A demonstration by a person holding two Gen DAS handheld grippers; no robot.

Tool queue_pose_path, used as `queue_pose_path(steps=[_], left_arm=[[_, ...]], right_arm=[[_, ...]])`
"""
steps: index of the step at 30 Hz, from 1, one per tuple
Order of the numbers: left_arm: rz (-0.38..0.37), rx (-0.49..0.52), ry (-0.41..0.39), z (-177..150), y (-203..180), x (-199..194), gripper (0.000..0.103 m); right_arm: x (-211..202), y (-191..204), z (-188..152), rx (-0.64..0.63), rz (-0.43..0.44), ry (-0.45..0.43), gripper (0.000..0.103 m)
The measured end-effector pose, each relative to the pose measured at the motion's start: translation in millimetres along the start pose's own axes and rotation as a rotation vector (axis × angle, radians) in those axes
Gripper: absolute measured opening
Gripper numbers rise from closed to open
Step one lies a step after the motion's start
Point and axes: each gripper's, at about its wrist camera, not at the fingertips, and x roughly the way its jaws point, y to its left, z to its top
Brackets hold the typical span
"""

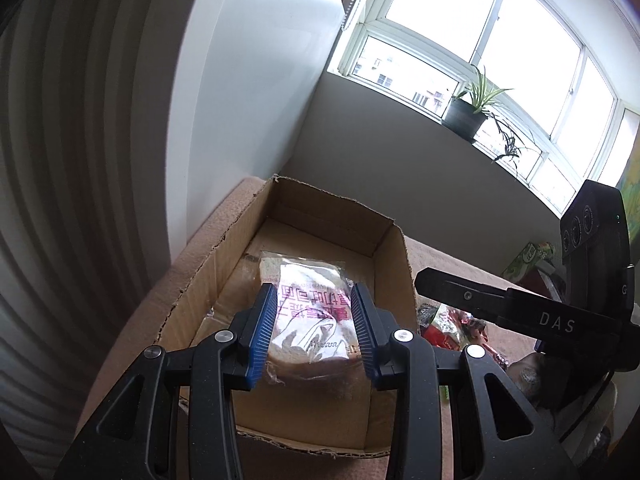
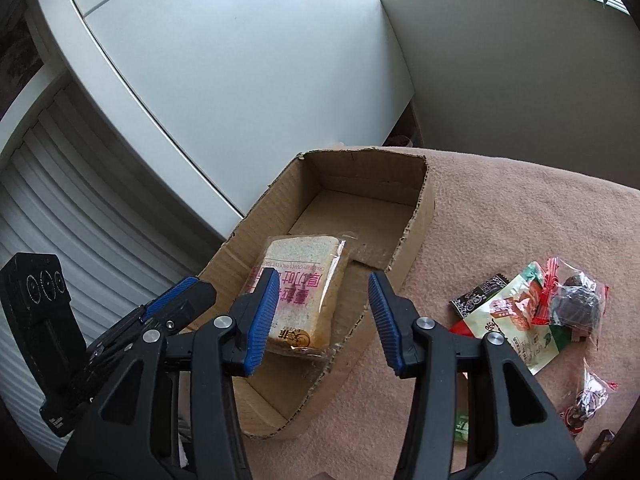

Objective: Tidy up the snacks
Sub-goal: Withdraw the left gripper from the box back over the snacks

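A wrapped bread slice with pink print (image 1: 310, 320) (image 2: 298, 296) lies flat in the open cardboard box (image 1: 394, 256) (image 2: 416, 216) on the pink cloth. My left gripper (image 1: 314, 300) is open, its blue pads either side of the bread just above it, apart from the wrapper. My right gripper (image 2: 324, 284) is open and empty over the box's right wall. It shows in the left wrist view (image 1: 500, 300) to the right of the box. The left gripper shows at the left of the right wrist view (image 2: 176, 300).
Loose snack packets (image 2: 532, 312) lie on the pink cloth (image 2: 520, 208) right of the box; some show in the left wrist view (image 1: 452, 326). A white cabinet (image 2: 240, 80) stands behind the box. A potted plant (image 1: 468, 114) sits on the windowsill.
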Motion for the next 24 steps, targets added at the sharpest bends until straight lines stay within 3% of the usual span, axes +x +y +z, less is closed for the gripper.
queue_pose_path(steps=[2, 8, 13, 18, 24], left_arm=[[-0.014, 0.014, -0.003, -1.7, -5.7, -3.1, 0.035], [-0.078, 0.081, 0.014, -10.7, -39.0, -3.9, 0.036], [-0.165, 0.142, 0.09, -32.1, -78.9, 3.5, 0.038], [-0.243, 0.231, 0.175, -61.3, -125.7, 10.5, 0.038], [-0.311, 0.301, 0.264, -87.2, -165.4, 18.9, 0.038]], right_arm=[[-14.4, -8.6, -3.3, -0.014, -0.028, -0.022, 0.064], [-68.9, -47.2, -21.3, 0.0, -0.081, -0.06, 0.065], [-102.5, -91.2, -36.7, 0.033, -0.137, -0.065, 0.065], [-134.6, -118.0, -54.2, -0.037, -0.236, -0.059, 0.065], [-148.3, -150.2, -79.9, -0.036, -0.267, 0.001, 0.065]])
